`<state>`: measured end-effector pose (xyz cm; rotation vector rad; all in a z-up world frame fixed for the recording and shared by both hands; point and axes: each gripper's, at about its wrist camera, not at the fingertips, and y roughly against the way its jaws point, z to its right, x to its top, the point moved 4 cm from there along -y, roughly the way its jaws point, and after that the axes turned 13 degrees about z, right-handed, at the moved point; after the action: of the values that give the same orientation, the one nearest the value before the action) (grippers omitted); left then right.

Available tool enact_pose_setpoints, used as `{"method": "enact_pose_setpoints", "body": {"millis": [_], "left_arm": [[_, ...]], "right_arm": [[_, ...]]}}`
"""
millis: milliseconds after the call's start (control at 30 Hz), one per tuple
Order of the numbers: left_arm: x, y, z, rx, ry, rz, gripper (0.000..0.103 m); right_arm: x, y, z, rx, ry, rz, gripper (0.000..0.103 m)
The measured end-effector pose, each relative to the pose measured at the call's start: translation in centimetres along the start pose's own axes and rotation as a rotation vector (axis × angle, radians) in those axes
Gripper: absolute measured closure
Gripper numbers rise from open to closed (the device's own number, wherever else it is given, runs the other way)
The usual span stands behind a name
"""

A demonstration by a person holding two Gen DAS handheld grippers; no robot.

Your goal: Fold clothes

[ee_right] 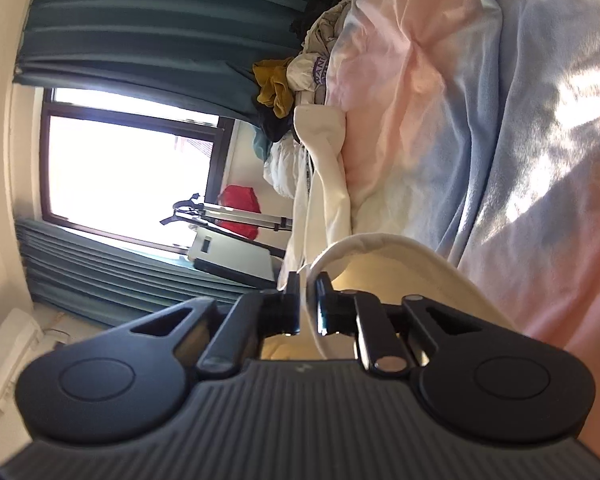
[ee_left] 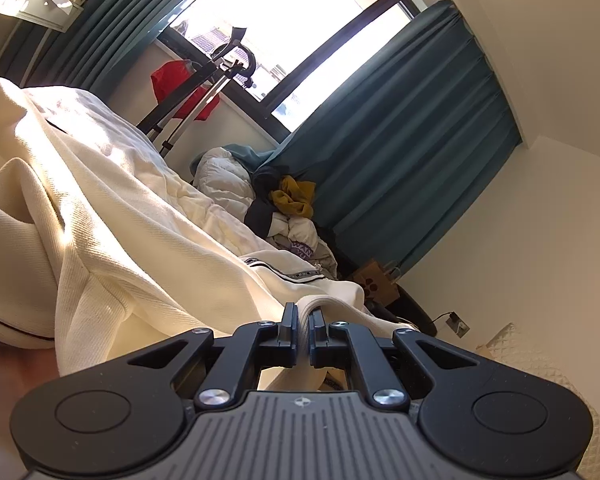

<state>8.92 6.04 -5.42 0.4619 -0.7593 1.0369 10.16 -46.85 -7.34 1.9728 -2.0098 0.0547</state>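
A cream-white garment (ee_left: 112, 216) with a dark striped band lies spread over the bed in the left wrist view. My left gripper (ee_left: 303, 314) is shut on a folded edge of it, the cloth pinched between the black pads. In the right wrist view the picture is rolled onto its side. There the same cream garment (ee_right: 396, 276) arches up from the bed, and my right gripper (ee_right: 308, 284) is shut on its rim, a strip of cloth running between the jaws. Its far part (ee_right: 324, 168) stretches away toward the clothes pile.
A pink and pale blue blanket (ee_right: 500, 120) covers the bed. A heap of clothes (ee_left: 288, 208) with a mustard piece lies at the bed's far end by teal curtains (ee_left: 412, 132). A metal stand (ee_left: 204, 92) with a red cloth stands under the bright window.
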Motion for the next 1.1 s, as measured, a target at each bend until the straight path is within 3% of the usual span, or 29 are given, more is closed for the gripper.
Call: {"method": "enact_pose_setpoints", "body": {"millis": [67, 200, 367, 533, 600, 700, 833, 933, 1033, 1100], "left_arm": [[-0.1, 0.2, 0.7, -0.019, -0.016, -0.001, 0.098], [-0.5, 0.6, 2.5, -0.072, -0.065, -0.013, 0.098], [-1.5, 0.9, 5.9, -0.217, -0.131, -0.039, 0.098], [-4.8, 0.0, 9.1, -0.295, -0.215, -0.131, 0.098], [-6.3, -0.6, 9.5, -0.295, -0.236, -0.178, 0.098], [-8.2, -1.6, 9.2, -0.265, -0.251, -0.247, 0.098], [-10.5, -2.4, 8.5, -0.232, -0.286, -0.347, 0.097], [-11.3, -2.5, 8.0, -0.210, -0.309, -0.379, 0.096], [-11.5, -2.7, 7.4, -0.190, -0.300, -0.392, 0.096], [-11.4, -2.6, 7.0, -0.179, -0.280, -0.399, 0.096]], "right_arm": [[0.6, -0.1, -0.4, -0.010, 0.020, 0.016, 0.096], [3.7, 0.0, -2.7, 0.004, 0.070, 0.136, 0.096], [7.9, -1.1, -7.2, 0.061, 0.143, 0.227, 0.096], [12.4, -1.4, -11.8, 0.146, 0.293, 0.307, 0.096], [13.2, -0.8, -11.3, 0.138, 0.332, 0.335, 0.096], [13.9, 0.1, -6.7, 0.029, 0.296, 0.349, 0.096], [13.2, 1.3, 2.1, -0.286, 0.185, 0.323, 0.096], [12.4, 2.6, 6.2, -0.467, 0.117, 0.282, 0.096], [12.1, 4.3, 7.2, -0.484, 0.030, 0.291, 0.094], [11.4, 5.9, 6.6, -0.504, 0.037, 0.324, 0.093]]}}
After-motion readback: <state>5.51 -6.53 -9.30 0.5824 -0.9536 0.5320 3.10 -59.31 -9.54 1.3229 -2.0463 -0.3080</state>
